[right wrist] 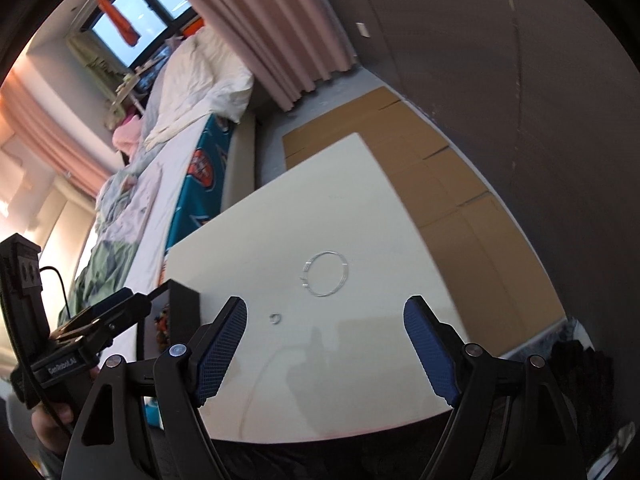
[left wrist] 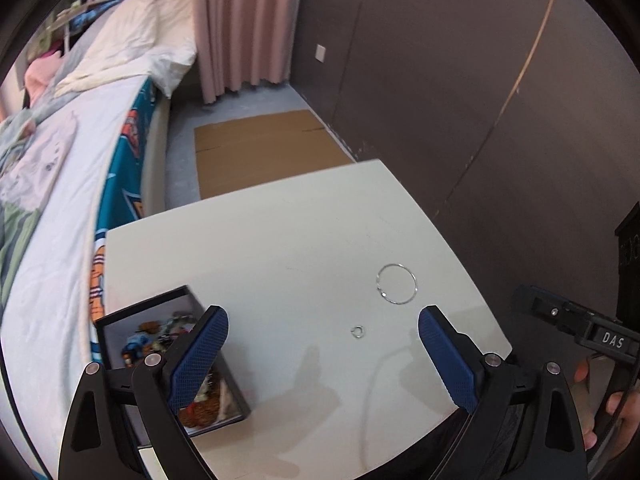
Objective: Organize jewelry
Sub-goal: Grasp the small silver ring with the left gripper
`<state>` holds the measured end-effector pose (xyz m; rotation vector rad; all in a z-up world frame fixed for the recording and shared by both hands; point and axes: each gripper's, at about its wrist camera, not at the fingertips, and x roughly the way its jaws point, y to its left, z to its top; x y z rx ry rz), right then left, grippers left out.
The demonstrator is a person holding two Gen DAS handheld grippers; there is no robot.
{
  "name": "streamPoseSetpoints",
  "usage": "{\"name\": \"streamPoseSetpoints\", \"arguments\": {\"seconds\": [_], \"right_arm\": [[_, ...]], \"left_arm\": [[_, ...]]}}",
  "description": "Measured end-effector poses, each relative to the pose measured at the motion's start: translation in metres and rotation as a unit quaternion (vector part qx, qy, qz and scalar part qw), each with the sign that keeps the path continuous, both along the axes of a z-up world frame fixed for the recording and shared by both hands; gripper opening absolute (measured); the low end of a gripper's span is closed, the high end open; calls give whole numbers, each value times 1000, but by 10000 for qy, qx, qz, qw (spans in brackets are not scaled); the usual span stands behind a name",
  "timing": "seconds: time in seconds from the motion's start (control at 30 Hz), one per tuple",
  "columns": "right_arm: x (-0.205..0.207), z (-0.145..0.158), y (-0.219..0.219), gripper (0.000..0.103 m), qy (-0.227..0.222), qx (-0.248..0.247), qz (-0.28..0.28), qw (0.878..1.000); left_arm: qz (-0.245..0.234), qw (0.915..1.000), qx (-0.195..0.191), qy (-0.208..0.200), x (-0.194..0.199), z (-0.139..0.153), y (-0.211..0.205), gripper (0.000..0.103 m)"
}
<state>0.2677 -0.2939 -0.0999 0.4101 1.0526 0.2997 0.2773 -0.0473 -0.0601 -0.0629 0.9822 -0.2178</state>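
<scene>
Hovering above the white table (left wrist: 280, 240), the left gripper (left wrist: 323, 332) and right gripper (right wrist: 325, 320) both hold their blue fingers spread wide, gripping nothing. A thin silver bangle (left wrist: 396, 284) lies at one o'clock, a small ring (left wrist: 357, 331) just nearer. The black jewelry box (left wrist: 172, 356) sits at nine o'clock.
</scene>
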Motion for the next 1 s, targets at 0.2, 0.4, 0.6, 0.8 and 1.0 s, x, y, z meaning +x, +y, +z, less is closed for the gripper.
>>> {"name": "streamPoseSetpoints", "arguments": {"seconds": [0.2, 0.4, 0.6, 0.8, 1.0], "right_arm": [[1, -9, -18, 81, 111, 19, -166, 9998], [1, -21, -34, 81, 216, 86, -274, 9994], [-1, -28, -45, 81, 274, 79, -369, 9989], [-3, -34, -54, 81, 339, 71, -441, 9984], [-4, -35, -58, 81, 371, 25, -465, 9982]], "left_arm": [[-255, 9984, 183, 461, 15, -19, -29, 93], [-352, 9937, 188, 1043, 27, -43, -45, 62], [-345, 9907, 328, 1273, 36, -64, -53, 46], [-395, 9879, 529, 1401, 43, -78, -63, 34], [-399, 9847, 749, 1519, 48, -90, -67, 28]]}}
